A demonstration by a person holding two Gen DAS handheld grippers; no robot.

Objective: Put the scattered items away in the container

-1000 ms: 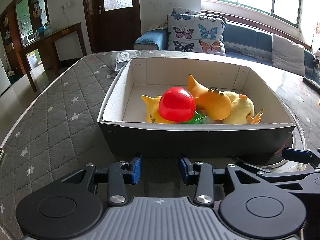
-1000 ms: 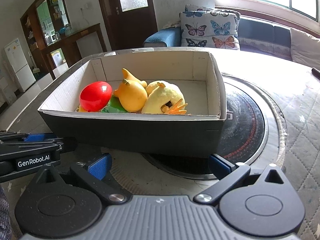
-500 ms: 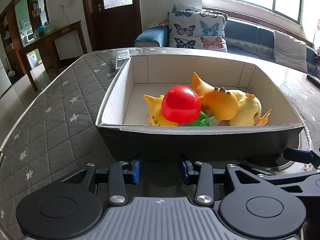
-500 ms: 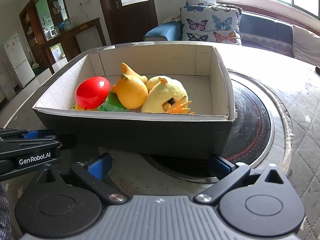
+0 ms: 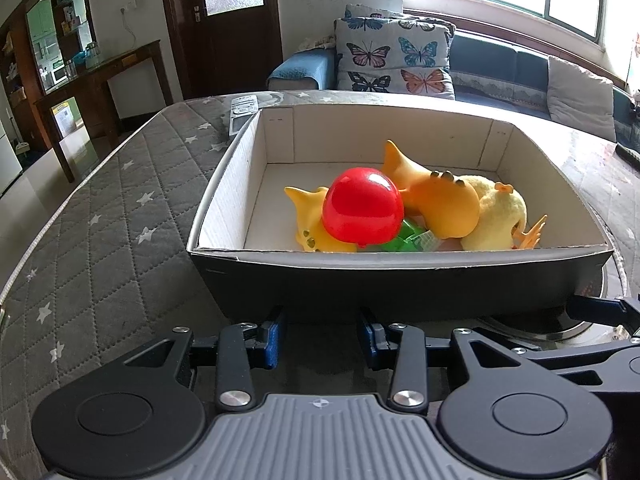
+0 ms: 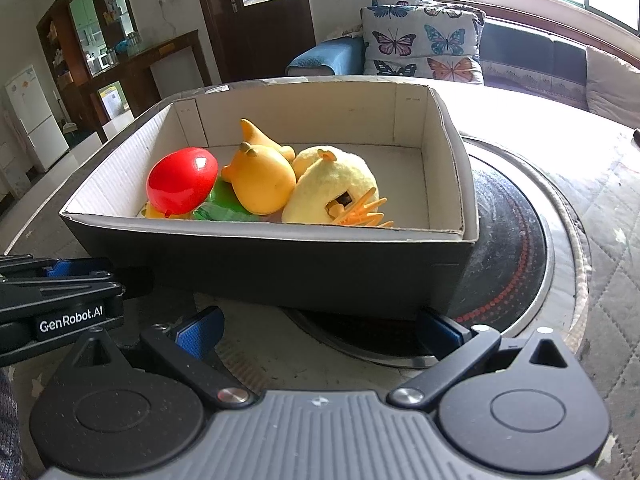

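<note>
The box [image 5: 400, 276] of toys lies at twelve o'clock, just beyond both empty hand-held grippers: left [image 5: 320, 338] moderately parted, right [image 6: 320, 330] spread wide; contact seemingly none.

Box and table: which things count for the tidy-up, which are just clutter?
Job:
- cardboard box, the container
- in it: red ball, orange rubber toys, yellow plush chick, green piece
- left gripper and right gripper, both open and empty

Lying about:
- remote behind the box
- round hotplate
- butterfly cushions
</note>
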